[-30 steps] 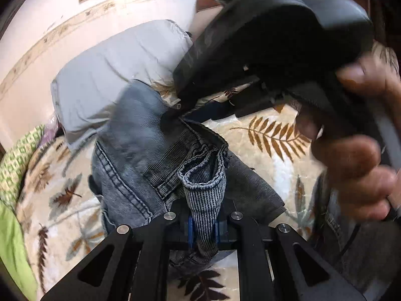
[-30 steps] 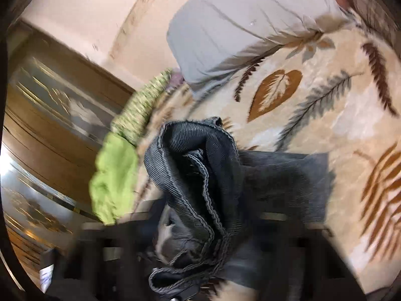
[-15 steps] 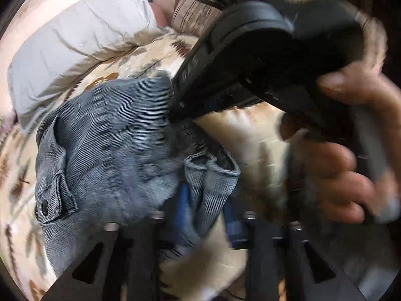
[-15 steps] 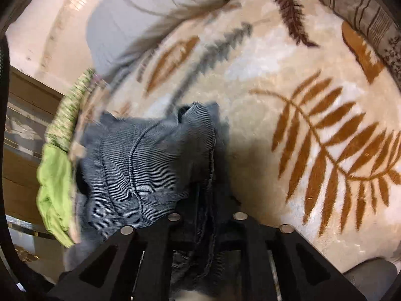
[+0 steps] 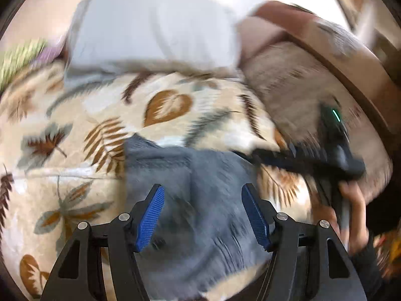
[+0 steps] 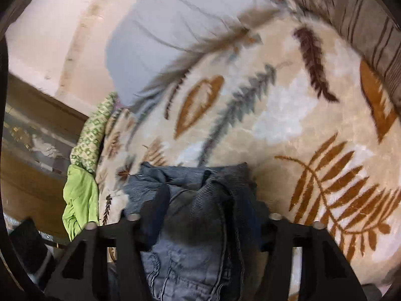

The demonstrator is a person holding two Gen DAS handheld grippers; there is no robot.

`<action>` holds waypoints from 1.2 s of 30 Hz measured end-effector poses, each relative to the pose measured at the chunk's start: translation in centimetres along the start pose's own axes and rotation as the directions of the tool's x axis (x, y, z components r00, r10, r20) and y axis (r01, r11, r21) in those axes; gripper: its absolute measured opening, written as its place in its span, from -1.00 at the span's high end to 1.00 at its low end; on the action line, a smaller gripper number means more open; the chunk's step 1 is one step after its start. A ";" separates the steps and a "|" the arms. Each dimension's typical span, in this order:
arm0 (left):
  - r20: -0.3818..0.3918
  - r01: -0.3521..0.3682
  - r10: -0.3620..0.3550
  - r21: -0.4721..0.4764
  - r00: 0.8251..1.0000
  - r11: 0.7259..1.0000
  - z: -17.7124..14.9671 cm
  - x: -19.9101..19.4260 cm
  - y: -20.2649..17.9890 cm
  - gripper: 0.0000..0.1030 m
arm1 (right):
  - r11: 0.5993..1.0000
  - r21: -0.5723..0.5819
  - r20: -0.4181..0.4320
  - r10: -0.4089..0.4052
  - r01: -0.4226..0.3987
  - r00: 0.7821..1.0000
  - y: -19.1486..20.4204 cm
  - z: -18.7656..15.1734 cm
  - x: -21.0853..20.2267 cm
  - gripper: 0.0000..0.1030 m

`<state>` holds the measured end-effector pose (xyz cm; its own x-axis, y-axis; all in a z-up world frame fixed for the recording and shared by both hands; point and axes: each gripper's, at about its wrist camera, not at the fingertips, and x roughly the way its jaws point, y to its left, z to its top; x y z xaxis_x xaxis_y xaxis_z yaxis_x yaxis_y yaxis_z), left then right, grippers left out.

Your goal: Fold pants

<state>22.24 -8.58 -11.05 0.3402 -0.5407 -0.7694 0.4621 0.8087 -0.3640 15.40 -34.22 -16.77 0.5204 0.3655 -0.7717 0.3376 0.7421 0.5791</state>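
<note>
A: The left gripper (image 5: 203,213) stood well open over the pants (image 5: 200,188), its blue pads (image 5: 150,219) apart on either side of the grey denim and not pressing it. Its jaws had just been opening, and the cloth lay below them, not pinched.

B: And where were the pants?

A: On the bed, on a cream blanket (image 5: 75,130) printed with brown and grey leaves. In the left wrist view they made a blurred grey heap just ahead of the gripper. A pale grey pillow (image 5: 155,30) lay beyond them, well apart.

B: What was further right in that view?

A: The right gripper (image 5: 253,154), dark and smeared by motion, reached in to the right edge of the pants, with the hand (image 5: 351,215) that held it showing below.

B: And from the right wrist?

A: Far left, a green cloth (image 6: 80,200) hung at the blanket's edge. In the middle, the pants (image 6: 190,225) bunched up between the right gripper's (image 6: 203,220) fingers (image 6: 155,213). Its jaws had been opening too and stood partly apart; whether they still pressed the cloth I couldn't tell. To the right, only blanket (image 6: 288,115).
</note>
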 end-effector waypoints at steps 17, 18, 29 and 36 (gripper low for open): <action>-0.132 -0.130 0.100 -0.247 0.986 0.960 1.6 7.4 4.2 0.10 | 0.991 0.115 0.015 -0.072 0.070 0.997 -3.9 -0.7 2.9 0.55; -0.108 -0.099 0.074 -0.248 0.991 0.964 1.2 6.2 4.2 -0.20 | 0.994 0.096 0.047 -0.062 0.058 0.997 -3.4 -1.2 1.5 0.14; -0.009 -0.012 0.010 -0.334 1.000 0.942 -9.2 -2.2 5.9 -0.27 | 0.997 -0.016 0.026 0.081 -0.081 0.996 0.9 -11.9 -4.6 0.05; -0.061 0.013 -0.043 -0.427 0.997 0.904 -12.2 -1.5 7.2 -0.27 | 0.998 -0.025 -0.075 -0.065 0.064 0.995 1.6 -13.5 -1.2 0.30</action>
<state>15.10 0.90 -18.90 0.2692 -0.5597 -0.7838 0.0728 0.8233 -0.5629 4.71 -25.89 -18.52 0.4369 0.3573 -0.8255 0.3501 0.7778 0.5220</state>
